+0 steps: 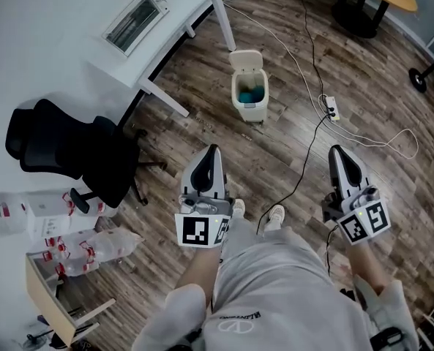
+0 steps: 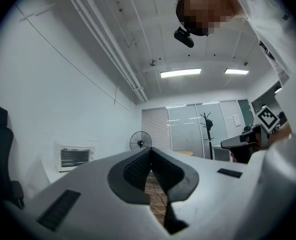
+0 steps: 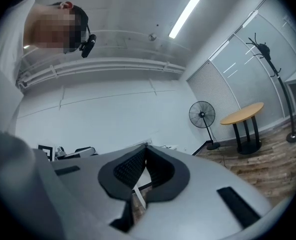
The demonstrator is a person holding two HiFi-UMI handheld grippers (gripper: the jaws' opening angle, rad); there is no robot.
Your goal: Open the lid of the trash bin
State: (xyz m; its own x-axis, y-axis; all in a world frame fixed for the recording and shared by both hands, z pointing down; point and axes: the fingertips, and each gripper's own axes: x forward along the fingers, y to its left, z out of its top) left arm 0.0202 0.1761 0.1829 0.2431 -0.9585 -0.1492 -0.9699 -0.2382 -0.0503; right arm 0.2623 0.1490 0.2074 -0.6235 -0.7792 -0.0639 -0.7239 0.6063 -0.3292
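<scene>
A small cream trash bin (image 1: 249,102) stands on the wooden floor beside the white desk's leg. Its lid (image 1: 246,59) is tipped up at the back, and something blue-green shows inside. Both grippers hang close to the person's body, well short of the bin and pointing toward it. My left gripper (image 1: 214,151) is shut with nothing between its fingers; in the left gripper view its tips (image 2: 150,150) meet. My right gripper (image 1: 337,151) is likewise shut and empty, with its tips (image 3: 146,146) together. The bin does not appear in either gripper view.
A white desk (image 1: 70,42) with a toaster oven (image 1: 135,18) stands at the upper left, and a black office chair (image 1: 70,148) at the left. Cables and a power strip (image 1: 332,108) lie on the floor to the right of the bin. Bottle packs (image 1: 34,214) and a box (image 1: 52,298) sit at the lower left.
</scene>
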